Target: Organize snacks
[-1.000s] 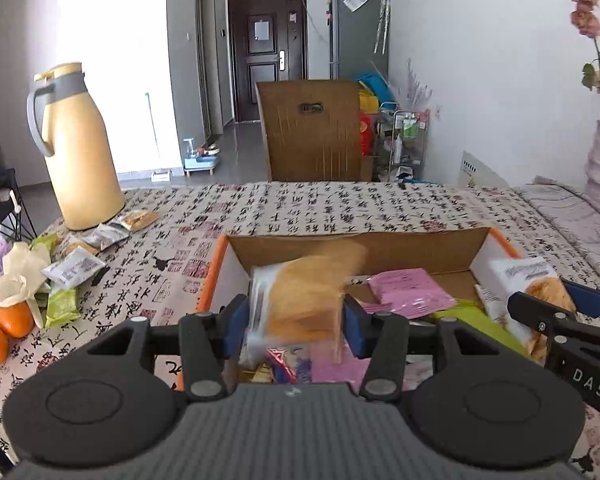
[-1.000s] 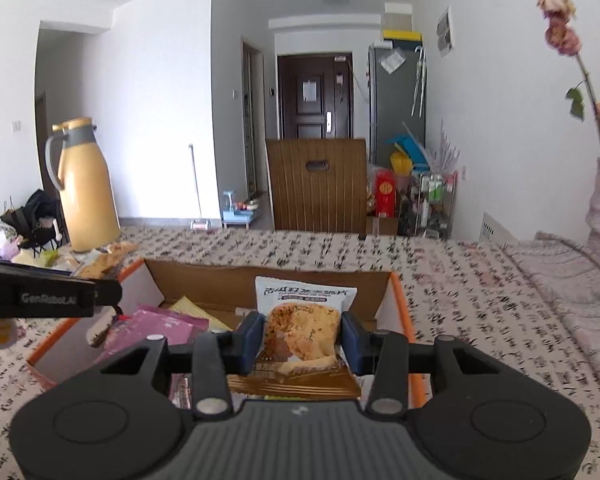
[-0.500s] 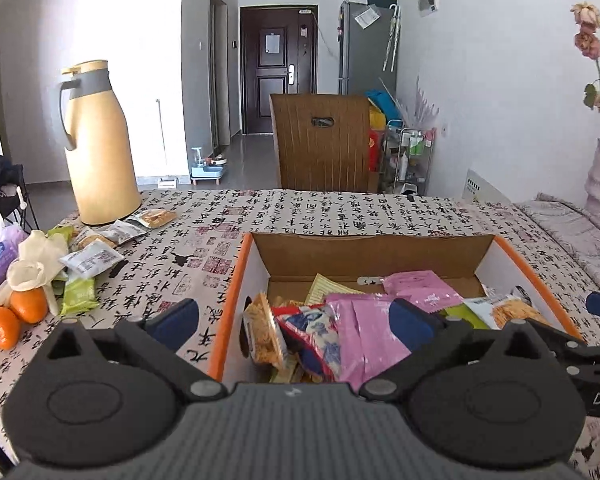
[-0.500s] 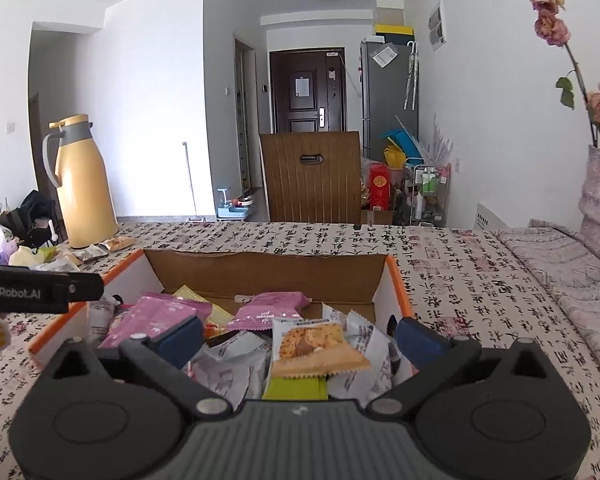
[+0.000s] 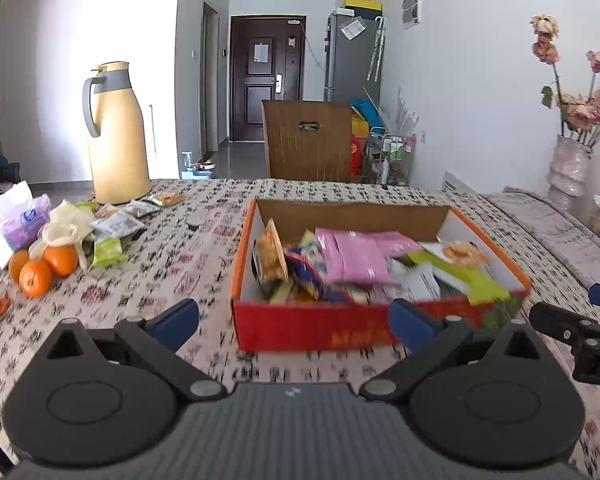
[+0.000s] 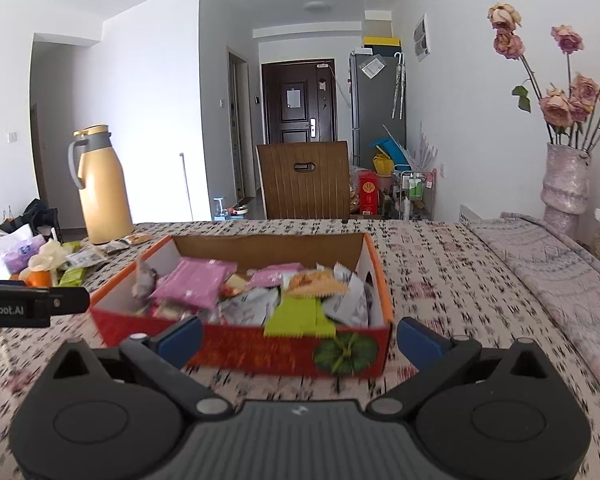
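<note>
An open red and orange cardboard box [image 5: 320, 330] [image 6: 260, 346] sits on the patterned table, holding several snack packets: pink packets [image 5: 356, 256] [image 6: 196, 282], a green packet [image 6: 300, 316] and a biscuit packet [image 5: 462, 252] [image 6: 314, 282]. My left gripper [image 5: 294, 324] is open and empty, just in front of the box. My right gripper [image 6: 300, 338] is open and empty, in front of the box's near right part. More snack packets [image 5: 118, 224] lie loose at the far left of the table.
A yellow thermos jug [image 5: 116, 136] [image 6: 100, 184] stands at the far left. Oranges [image 5: 44, 266], a tissue pack [image 5: 14, 220] and a pale cloth lie at the left edge. A vase of dried roses [image 6: 566, 176] stands at the right. A brown chair [image 5: 308, 144] is behind the table.
Both grippers opened and let their snack packets drop into the box, then drew back toward me, so the whole box now shows in front of them.
</note>
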The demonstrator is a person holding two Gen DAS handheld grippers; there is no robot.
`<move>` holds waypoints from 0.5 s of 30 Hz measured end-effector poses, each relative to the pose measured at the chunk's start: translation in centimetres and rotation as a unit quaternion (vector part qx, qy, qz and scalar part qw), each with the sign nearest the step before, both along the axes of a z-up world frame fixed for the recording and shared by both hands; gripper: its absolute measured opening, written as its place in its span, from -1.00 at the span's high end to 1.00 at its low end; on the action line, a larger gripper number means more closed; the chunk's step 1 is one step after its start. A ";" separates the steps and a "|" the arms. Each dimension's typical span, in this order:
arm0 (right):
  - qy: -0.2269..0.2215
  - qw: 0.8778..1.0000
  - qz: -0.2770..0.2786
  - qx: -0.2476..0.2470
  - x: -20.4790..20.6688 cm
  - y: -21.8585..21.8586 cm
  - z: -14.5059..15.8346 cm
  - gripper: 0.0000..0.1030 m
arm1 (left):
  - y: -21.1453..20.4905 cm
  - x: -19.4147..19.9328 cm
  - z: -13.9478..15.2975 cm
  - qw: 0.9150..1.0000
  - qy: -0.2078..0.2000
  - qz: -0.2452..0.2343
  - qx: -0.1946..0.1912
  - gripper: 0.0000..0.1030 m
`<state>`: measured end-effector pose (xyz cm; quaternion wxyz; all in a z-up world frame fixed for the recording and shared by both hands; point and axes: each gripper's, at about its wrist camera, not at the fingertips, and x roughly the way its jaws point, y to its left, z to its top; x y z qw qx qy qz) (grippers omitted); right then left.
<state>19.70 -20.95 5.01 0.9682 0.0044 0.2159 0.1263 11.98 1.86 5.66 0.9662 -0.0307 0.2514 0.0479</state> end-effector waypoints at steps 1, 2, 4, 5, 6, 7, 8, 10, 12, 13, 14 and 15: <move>0.000 1.000 -0.001 -0.001 -0.8 -0.1 -0.2 -1.00 | 0.0 -0.6 -0.2 1.000 0.002 -0.002 0.000 -1.00; 0.001 1.000 -0.001 -0.002 -1.4 -0.1 -0.3 -1.00 | -0.1 -1.2 -0.4 1.000 0.004 -0.006 0.000 -1.00; 0.005 1.000 -0.004 -0.001 -2.7 -0.2 -0.7 -1.00 | -0.1 -2.2 -0.8 1.000 0.006 -0.010 0.001 -1.00; 0.007 1.000 -0.004 0.000 -3.2 -0.1 -0.8 -1.00 | -0.1 -2.7 -1.1 1.000 0.008 -0.012 0.000 -1.00; 0.009 1.000 -0.005 0.002 -3.8 -0.2 -1.0 -1.00 | -0.1 -3.2 -1.4 1.000 0.009 -0.015 -0.001 -1.00; 0.011 1.000 -0.006 0.002 -4.3 -0.2 -1.2 -1.00 | -0.1 -3.6 -1.7 1.000 0.011 -0.019 -0.001 -1.00; 0.012 1.000 -0.007 0.003 -4.8 -0.3 -1.3 -1.00 | -0.2 -4.0 -2.0 1.000 0.013 -0.022 -0.001 -1.00; 0.015 1.000 -0.007 0.003 -5.6 -0.3 -1.7 -1.00 | -0.4 -4.7 -2.7 0.999 0.020 -0.029 0.000 -1.00; 0.019 1.000 -0.007 0.001 -6.2 -0.2 -2.0 -1.00 | -0.6 -5.3 -3.3 0.999 0.025 -0.032 0.000 -1.00; 0.021 1.000 -0.007 0.000 -6.5 -0.2 -2.2 -1.00 | -0.5 -5.5 -3.5 0.999 0.026 -0.033 -0.002 -1.00; 0.023 1.000 -0.008 -0.002 -6.7 -0.1 -2.4 -1.00 | -0.5 -5.8 -3.8 0.999 0.028 -0.035 -0.007 -1.00; 0.027 1.000 -0.008 -0.003 -6.9 -0.1 -2.6 -1.00 | -0.5 -5.9 -3.9 0.999 0.030 -0.036 -0.009 -1.00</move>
